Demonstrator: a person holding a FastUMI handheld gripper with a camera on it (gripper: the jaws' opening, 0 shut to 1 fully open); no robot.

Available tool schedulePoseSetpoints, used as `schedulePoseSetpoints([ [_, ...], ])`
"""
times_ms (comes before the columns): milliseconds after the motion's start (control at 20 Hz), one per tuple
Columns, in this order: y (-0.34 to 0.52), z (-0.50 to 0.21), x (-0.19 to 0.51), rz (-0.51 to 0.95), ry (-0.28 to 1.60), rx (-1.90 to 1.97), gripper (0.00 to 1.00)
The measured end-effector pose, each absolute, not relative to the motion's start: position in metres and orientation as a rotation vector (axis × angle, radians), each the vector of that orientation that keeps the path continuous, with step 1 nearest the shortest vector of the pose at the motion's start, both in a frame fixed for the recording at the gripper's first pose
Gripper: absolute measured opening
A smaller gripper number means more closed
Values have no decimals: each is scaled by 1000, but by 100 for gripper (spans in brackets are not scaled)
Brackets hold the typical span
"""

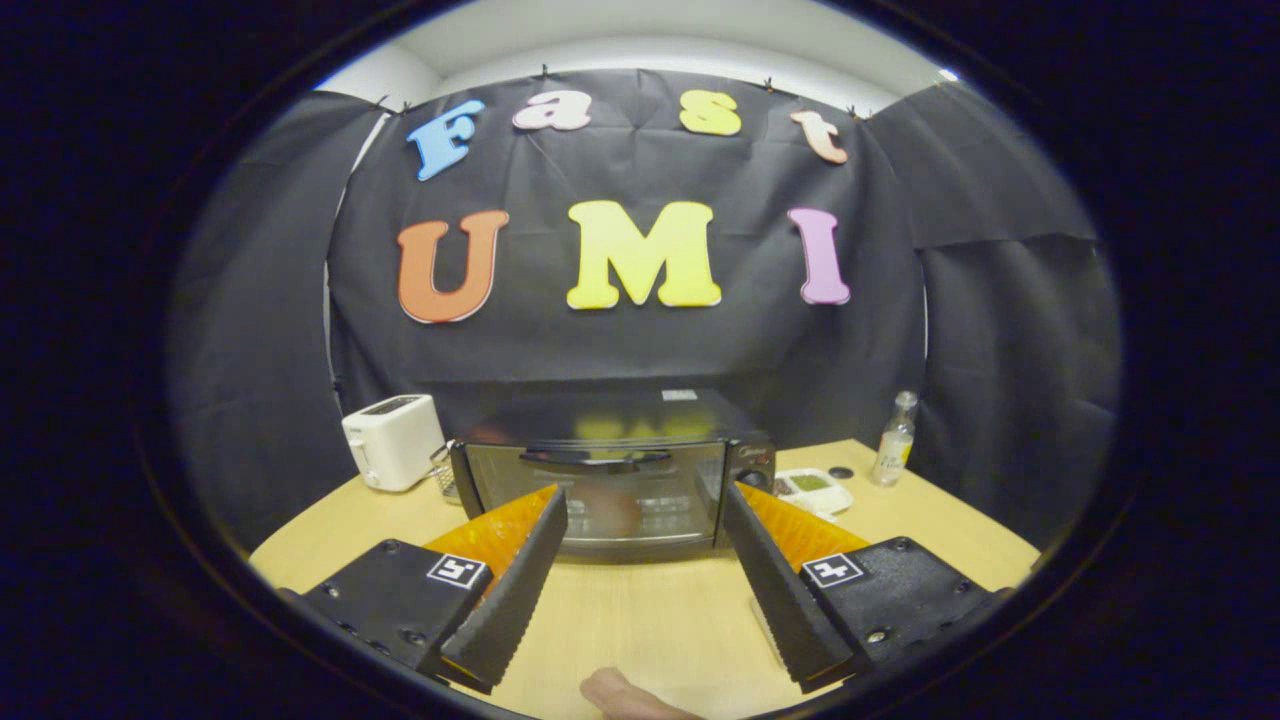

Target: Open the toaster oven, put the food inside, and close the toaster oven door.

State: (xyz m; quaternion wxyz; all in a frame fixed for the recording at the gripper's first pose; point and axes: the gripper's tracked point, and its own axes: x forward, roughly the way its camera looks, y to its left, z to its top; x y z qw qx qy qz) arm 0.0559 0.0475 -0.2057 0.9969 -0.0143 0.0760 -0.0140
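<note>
Nearest, a fingertip-like part of a person's hand (625, 697) shows at the very front of the pale wooden tabletop (640, 610), between the bases of the two fingers. The gripper (645, 510) has its jaws released, spread wide with bare table between them and nothing held; each finger carries one square black-and-white marker, two in all.

Just beyond the fingertips stands the one black toaster oven with a glass door (612, 475). Its door is shut, the single dark bar handle (595, 457) running across the top of the glass. The oven's long axis lies side to side across the table, and its front faces the gripper. A rounded brownish shape shows through the glass; what it is cannot be told.

To the oven's right lies one white tray holding green food (812, 487), with a small dark round cap (841, 472) just past it, and one clear plastic bottle (896, 440) stands upright farther right. To the oven's left sits one white slot toaster (392, 441).

Behind everything hangs black cloth, with a white ceiling above.
</note>
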Motion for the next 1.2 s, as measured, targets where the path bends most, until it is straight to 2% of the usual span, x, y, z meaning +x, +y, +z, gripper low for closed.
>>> schedulePoseSetpoints([
  [200,17,-156,0,-80,61,-43,100],
  [700,-23,-80,-90,-39,-62,58,99],
  [1200,-32,-56,-113,-27,-118,12,99],
])
